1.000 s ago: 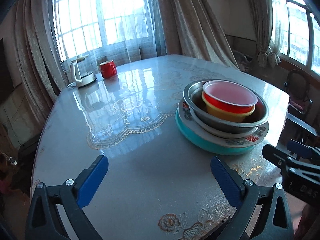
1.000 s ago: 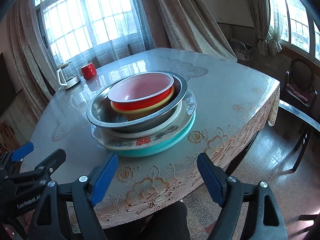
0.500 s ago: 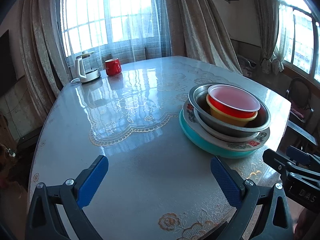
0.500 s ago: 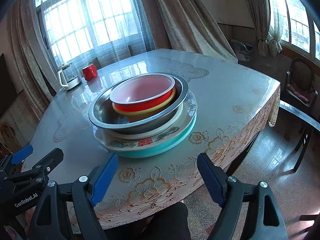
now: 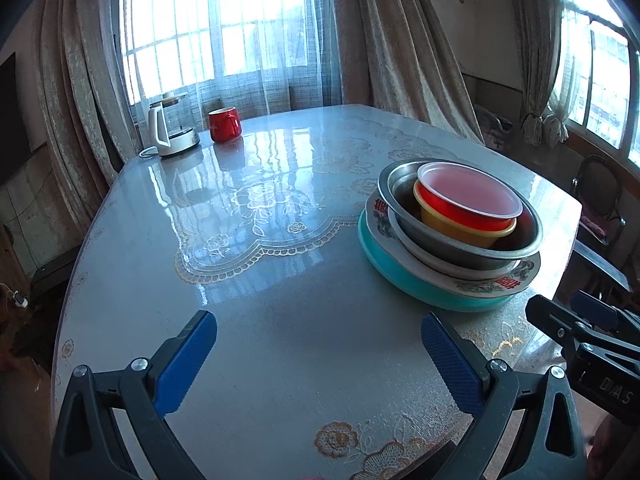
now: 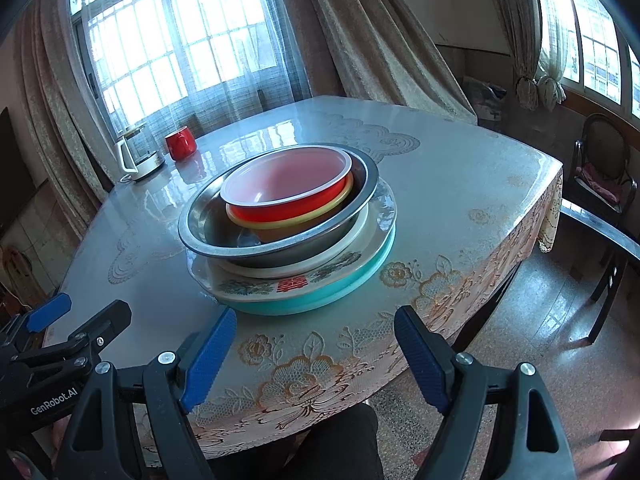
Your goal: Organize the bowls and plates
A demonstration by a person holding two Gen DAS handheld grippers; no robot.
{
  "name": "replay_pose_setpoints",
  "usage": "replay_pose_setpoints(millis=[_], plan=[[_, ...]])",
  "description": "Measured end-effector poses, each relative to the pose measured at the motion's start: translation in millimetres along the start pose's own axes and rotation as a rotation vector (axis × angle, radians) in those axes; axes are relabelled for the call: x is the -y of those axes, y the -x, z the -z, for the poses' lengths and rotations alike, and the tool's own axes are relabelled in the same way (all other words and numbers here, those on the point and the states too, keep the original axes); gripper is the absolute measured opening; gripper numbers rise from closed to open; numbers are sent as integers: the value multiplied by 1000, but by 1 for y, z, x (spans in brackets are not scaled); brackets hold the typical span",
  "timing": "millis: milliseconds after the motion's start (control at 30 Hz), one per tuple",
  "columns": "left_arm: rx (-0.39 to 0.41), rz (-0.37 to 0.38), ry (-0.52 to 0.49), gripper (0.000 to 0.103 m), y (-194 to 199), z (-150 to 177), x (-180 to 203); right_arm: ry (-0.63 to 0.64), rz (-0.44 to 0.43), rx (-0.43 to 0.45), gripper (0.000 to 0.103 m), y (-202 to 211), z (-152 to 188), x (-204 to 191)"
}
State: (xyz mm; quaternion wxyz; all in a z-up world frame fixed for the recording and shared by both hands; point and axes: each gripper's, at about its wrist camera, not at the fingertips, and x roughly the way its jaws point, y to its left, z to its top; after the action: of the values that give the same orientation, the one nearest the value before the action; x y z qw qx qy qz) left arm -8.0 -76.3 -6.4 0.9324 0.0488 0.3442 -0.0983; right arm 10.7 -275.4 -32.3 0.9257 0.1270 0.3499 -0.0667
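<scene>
A stack of dishes sits on the table [image 6: 460, 184], near its front edge. At the bottom lies a plate [image 6: 360, 280], with a second plate [image 6: 256, 286] on it, then a shallow dish [image 6: 304, 266], then a metal basin [image 6: 280, 250]. Two bowls nest inside the basin, the upper bowl [image 6: 288, 190] in the lower bowl [image 6: 296, 224]. At the far left corner of the table stand a kettle [image 6: 138, 156] and, just right of it, a mug [image 6: 181, 143]. Right of the table, well apart, stands a chair [image 6: 604, 160]. Curtains [image 6: 384, 48] hang behind the table.
</scene>
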Motion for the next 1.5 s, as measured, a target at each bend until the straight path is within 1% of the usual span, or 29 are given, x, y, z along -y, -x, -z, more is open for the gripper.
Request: replay_pose_setpoints(millis=[333,800,1067,1267,1500], plan=[[-1,-6,-9,103,0,1,1,0,1,-6,83,-2,-1,1],[-22,12,11,103,0,1,0,-3,-5,-10,83,-3,0,0],[-10,3,-17,103,3,1,6,-4,-6,-13,83,-4,-1,3],[-12,18,-32,103,4,2,10,-8,-6,-13,83,-4,-1,4],[-11,20,-43,103,5,2,14,-11,-6,-15,83,-5,-1,6]])
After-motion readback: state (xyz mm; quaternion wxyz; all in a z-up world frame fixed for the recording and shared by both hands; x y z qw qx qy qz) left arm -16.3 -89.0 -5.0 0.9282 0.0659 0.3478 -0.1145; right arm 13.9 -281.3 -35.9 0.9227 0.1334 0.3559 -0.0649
